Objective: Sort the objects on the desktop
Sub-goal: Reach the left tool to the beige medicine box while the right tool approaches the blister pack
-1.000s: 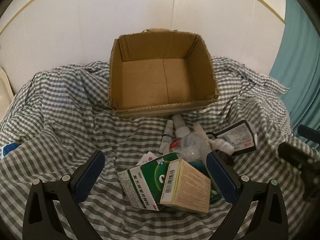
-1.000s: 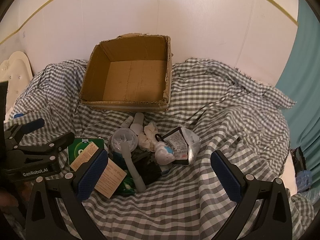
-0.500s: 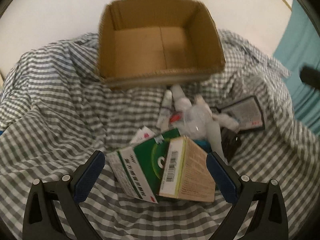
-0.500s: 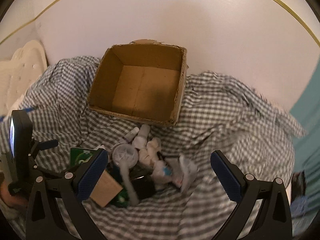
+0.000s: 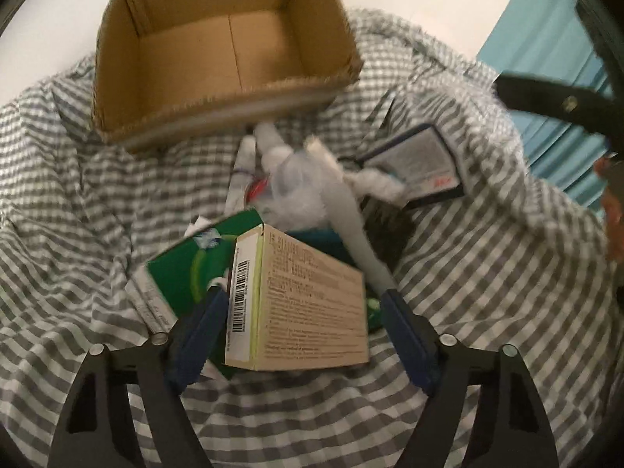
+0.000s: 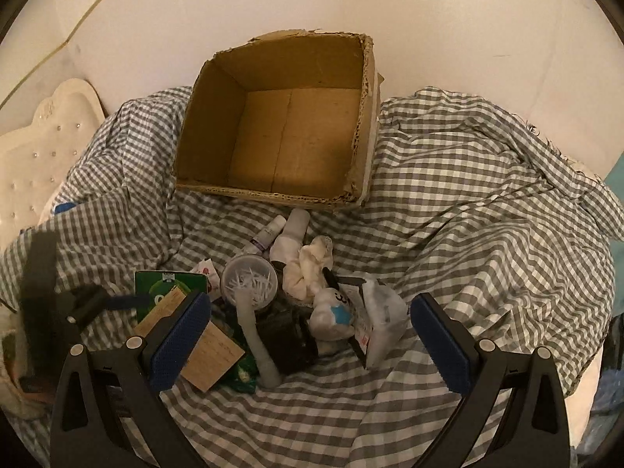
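Observation:
A beige medicine box [image 5: 308, 304] lies on a green box [image 5: 187, 273] in a pile on the checked cloth. My left gripper [image 5: 304, 312] is open, with its jaws on either side of the beige box. An empty cardboard box [image 5: 222, 50] stands behind the pile, also in the right wrist view [image 6: 288, 132]. My right gripper [image 6: 308, 316] is open and empty above the pile: a clear tub of white sticks [image 6: 249, 280], a white cloth [image 6: 308, 269], small bottles [image 6: 292, 230], a white tube [image 6: 253, 335] and a plastic packet [image 6: 382, 319].
A grey checked cloth [image 6: 468, 195] covers the whole surface in folds. A white wall is behind the cardboard box. A cream padded board [image 6: 35, 156] leans at the left. A teal curtain [image 5: 546, 78] hangs at the right.
My left gripper has moved forward and down onto the pile, and its jaws have narrowed around the beige box. My right gripper has shifted left and tilted toward the pile.

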Tool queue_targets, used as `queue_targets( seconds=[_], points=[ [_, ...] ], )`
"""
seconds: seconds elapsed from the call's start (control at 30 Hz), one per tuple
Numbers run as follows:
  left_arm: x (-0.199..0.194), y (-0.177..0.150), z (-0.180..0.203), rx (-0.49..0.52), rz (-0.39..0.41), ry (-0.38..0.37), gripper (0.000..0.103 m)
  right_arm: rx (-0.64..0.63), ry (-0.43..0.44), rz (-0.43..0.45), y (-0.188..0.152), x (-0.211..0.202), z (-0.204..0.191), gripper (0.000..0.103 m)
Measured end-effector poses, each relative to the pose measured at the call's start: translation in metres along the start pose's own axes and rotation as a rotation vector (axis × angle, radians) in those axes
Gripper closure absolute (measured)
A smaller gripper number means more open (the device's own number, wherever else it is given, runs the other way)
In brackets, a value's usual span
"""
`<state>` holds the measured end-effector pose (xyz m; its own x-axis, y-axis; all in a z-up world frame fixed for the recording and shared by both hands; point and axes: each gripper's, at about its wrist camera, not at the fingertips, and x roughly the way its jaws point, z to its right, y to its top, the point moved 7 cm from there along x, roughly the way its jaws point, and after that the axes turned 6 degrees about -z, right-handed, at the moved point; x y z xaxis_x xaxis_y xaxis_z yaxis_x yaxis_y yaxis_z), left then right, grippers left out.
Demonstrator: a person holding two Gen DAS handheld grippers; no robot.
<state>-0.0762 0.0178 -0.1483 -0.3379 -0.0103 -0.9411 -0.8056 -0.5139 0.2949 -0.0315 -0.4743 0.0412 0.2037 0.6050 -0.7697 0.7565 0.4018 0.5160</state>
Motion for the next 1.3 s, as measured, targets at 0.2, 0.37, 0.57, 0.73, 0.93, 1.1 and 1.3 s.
queue_targets(
  seconds=[0.2,0.37,0.57,0.73,0.93,1.1,1.3],
  points=[
    [0.013,0.007,-0.004,-0.019,-0.02,-0.017,0.019,-0.021,-0.017,-0.03,0.0,0.009,0.0,0.0],
    [0.004,0.005,-0.001,-0.066,-0.007,-0.088,0.026,-0.031,-0.031,-0.025,-0.001,0.007,0.001,0.0],
    [-0.027,0.014,0.028,-0.025,0.1,-0.261,0.042,-0.052,-0.042,-0.02,-0.002,0.004,-0.001,0.0],
    [-0.009,0.024,0.032,-0.041,0.09,-0.207,0.041,-0.061,-0.04,-0.026,-0.001,0.004,-0.001,0.0],
    [-0.014,0.035,0.023,-0.262,0.146,-0.567,0.041,-0.083,-0.036,-0.039,-0.002,0.006,-0.005,0.0],
    [-0.013,0.039,0.032,-0.215,0.19,-0.407,0.028,-0.087,-0.031,-0.044,-0.001,0.006,-0.005,0.0],
    [-0.006,0.038,0.023,-0.248,0.193,-0.348,0.018,-0.112,-0.033,-0.067,-0.004,0.01,-0.009,0.0]
  ],
)
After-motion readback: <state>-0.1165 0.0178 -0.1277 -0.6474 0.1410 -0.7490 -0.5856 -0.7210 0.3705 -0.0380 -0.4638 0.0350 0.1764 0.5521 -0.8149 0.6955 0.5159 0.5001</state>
